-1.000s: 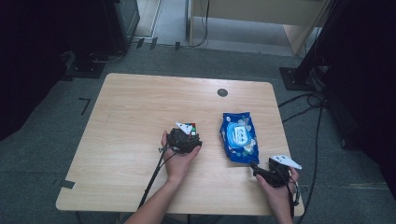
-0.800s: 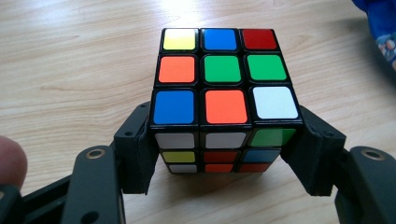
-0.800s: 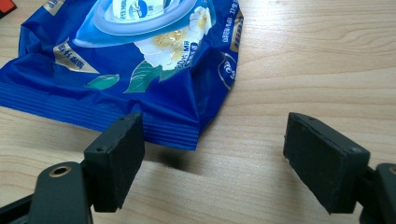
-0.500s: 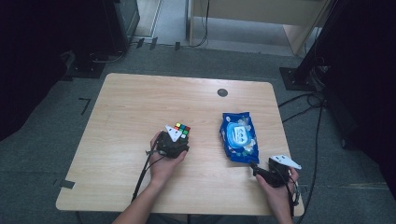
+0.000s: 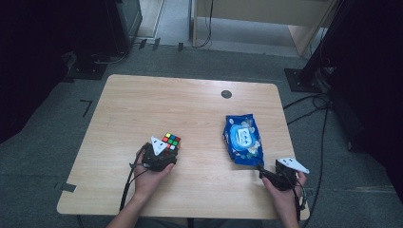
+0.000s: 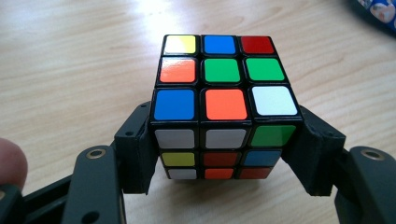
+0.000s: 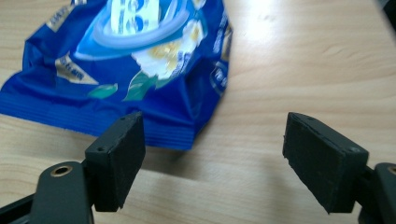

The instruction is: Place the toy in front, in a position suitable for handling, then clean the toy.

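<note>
A scrambled puzzle cube (image 6: 223, 105) with coloured stickers sits between my left gripper's (image 6: 223, 156) black pads, which press on its two sides; the cube (image 5: 170, 141) rests on the wooden table (image 5: 142, 104) left of centre. The left gripper (image 5: 167, 151) is held in a hand at the near left. A blue wet-wipes pack (image 5: 243, 138) lies flat right of centre. My right gripper (image 5: 263, 172) rests near the pack's near end, jaws wide apart, nothing between them. In the right gripper view the pack (image 7: 135, 60) lies just beyond the open gripper (image 7: 215, 154).
A small dark round grommet (image 5: 226, 94) sits near the table's far edge. Cables trail from both grippers off the near edge. Black stands and cables lie on the grey floor around the table.
The left hand has slid the cube leftward across the table, away from the blue pack, with the jaws closing onto it. The right gripper has stayed put.
</note>
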Available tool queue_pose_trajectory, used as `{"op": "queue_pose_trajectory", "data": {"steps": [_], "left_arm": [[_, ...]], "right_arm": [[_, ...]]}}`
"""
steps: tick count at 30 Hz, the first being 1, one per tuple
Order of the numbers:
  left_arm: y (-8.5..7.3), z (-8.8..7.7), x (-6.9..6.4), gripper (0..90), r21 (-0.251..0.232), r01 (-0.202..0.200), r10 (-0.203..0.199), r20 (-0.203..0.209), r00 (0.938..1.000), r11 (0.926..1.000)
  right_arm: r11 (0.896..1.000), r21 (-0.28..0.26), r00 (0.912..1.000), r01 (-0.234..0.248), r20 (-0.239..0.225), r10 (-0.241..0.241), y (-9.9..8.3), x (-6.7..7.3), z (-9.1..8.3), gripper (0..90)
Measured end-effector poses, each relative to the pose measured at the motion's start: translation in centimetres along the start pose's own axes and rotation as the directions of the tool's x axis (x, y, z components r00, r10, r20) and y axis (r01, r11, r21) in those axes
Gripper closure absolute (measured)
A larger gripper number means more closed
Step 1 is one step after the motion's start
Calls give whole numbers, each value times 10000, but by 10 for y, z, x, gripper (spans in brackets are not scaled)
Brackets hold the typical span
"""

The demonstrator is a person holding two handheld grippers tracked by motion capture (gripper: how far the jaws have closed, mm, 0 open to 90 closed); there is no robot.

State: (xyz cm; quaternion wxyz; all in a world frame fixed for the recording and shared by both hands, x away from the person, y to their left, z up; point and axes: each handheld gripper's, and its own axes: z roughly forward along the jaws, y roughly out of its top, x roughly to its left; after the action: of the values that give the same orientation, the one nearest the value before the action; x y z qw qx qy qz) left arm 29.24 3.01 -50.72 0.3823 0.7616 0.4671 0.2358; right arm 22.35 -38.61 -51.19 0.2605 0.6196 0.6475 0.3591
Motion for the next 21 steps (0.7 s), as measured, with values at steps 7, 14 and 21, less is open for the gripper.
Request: {"op": "queue_pose_trajectory", "data": {"steps": [7, 14, 21], "left_arm": [[-4, -1, 2, 340, -90, 36, -34, 222, 9997, 10000], [-5, 3, 1, 283, 239, -6, 4, 118, 9999, 9997], [-6, 3, -1, 271, 147, -100, 99, 45, 9999, 9998]], "right_arm": [[9935, -1136, 10000, 89, -19, -92, 33, 4, -22, 261], [9927, -1064, 9949, 562, -778, -646, 77, 32, -5, 332], [9969, -470, 9922, 639, -1037, -684, 105, 53, 37, 354]]}}
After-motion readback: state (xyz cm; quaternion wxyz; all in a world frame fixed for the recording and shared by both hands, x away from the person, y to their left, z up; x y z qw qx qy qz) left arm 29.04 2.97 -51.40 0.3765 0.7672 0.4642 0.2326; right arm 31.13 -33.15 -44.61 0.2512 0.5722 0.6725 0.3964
